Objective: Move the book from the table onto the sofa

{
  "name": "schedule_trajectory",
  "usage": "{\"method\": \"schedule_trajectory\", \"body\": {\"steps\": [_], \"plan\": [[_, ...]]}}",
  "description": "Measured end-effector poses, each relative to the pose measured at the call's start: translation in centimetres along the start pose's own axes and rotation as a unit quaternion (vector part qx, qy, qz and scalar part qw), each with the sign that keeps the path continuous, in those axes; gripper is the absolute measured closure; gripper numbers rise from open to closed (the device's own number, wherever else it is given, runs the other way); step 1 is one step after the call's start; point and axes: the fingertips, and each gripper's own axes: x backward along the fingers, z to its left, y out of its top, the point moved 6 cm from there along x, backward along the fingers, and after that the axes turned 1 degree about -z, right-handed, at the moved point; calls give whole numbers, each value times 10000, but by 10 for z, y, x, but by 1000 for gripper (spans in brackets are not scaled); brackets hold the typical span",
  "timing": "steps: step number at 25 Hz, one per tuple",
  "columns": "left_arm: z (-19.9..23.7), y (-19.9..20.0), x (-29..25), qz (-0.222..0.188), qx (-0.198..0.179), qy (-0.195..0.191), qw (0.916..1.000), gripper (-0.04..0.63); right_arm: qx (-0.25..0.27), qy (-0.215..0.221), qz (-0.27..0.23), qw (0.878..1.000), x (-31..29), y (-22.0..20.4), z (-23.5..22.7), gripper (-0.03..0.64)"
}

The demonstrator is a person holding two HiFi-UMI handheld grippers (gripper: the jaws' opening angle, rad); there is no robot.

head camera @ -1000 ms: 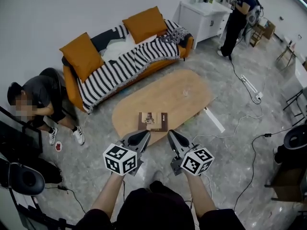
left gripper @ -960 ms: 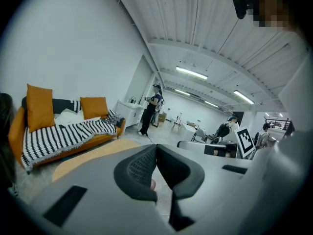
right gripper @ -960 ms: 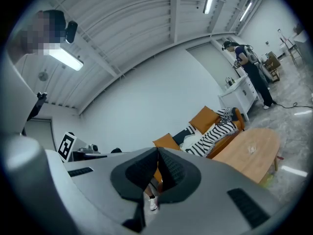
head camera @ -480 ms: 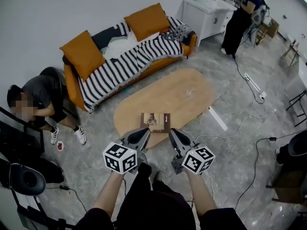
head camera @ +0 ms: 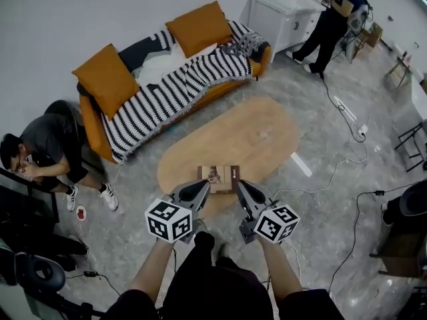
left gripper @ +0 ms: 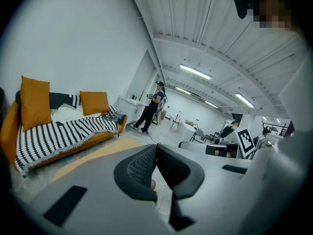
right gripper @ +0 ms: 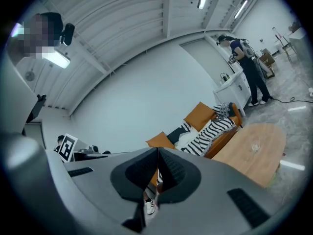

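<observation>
left tongs (head camera: 202, 185) and right tongs (head camera: 239, 185), both closed and empty, side by side. just past their tips, between them, the flat brown book (head camera: 219, 177) lies on the oval light wooden table (head camera: 247, 135). beyond, leftward, the orange sofa (head camera: 227, 86).

Bright, even ceiling light; gripper views bulge, edges dark.

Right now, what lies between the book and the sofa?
In the head view, only bare table and a strip of floor separate the book from the sofa.
</observation>
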Motion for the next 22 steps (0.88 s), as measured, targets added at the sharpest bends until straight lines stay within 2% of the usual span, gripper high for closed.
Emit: {"method": "schedule_trajectory", "body": {"steps": [9, 16, 22], "plan": [[72, 24, -20, 140, 168, -289, 9993, 580, -29, -370, 11, 9993, -67, 5, -7, 592], [95, 26, -29, 217, 305, -371, 9986, 580, 9, -591, 14, 9983, -84, 11, -15, 592], [104, 22, -41, 240, 425, -254, 9985, 581, -15, -583, 161, 9982, -91, 12, -34, 592]]}}
